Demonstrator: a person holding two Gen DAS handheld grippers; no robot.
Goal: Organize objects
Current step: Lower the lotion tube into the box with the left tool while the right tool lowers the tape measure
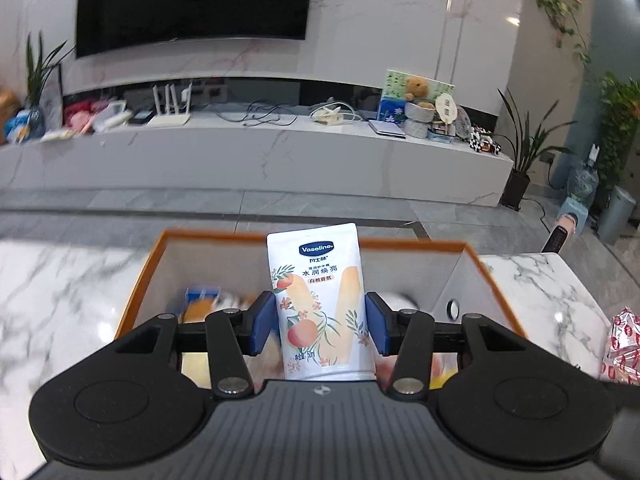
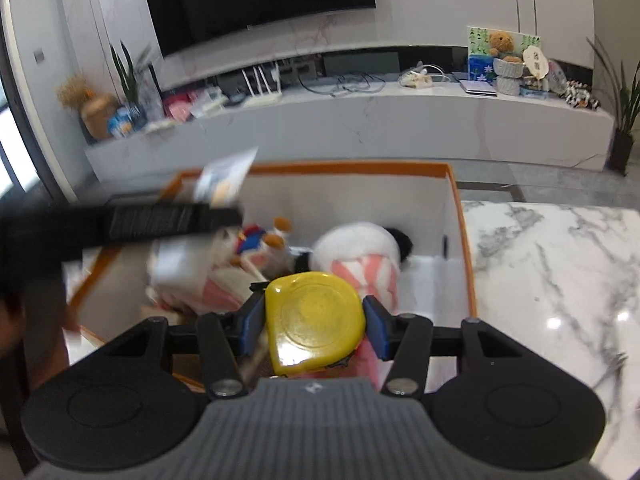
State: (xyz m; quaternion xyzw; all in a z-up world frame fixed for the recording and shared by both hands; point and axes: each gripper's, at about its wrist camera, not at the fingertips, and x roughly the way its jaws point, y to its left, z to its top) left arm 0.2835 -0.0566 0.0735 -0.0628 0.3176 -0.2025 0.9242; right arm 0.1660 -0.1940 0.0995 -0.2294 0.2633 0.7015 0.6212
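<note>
My left gripper (image 1: pixel 321 326) is shut on a white Vaseline tube (image 1: pixel 320 300) with a peach pattern, held upright over an orange-rimmed box (image 1: pixel 420 245) on the marble table. In the right wrist view my right gripper (image 2: pixel 314 322) is shut on a yellow tape measure (image 2: pixel 314 320), above the same box (image 2: pixel 456 216). Inside the box lie a white plush toy (image 2: pixel 360 248) with pink stripes and a small duck-like figure (image 2: pixel 256 240). The left gripper's black body (image 2: pixel 132 224) crosses the right view's left side, blurred.
A red-and-white snack packet (image 1: pixel 622 344) lies on the marble table (image 1: pixel 552 304) right of the box. Behind the table runs a long marble TV console (image 1: pixel 256 152) under a wall TV, with potted plants at both ends.
</note>
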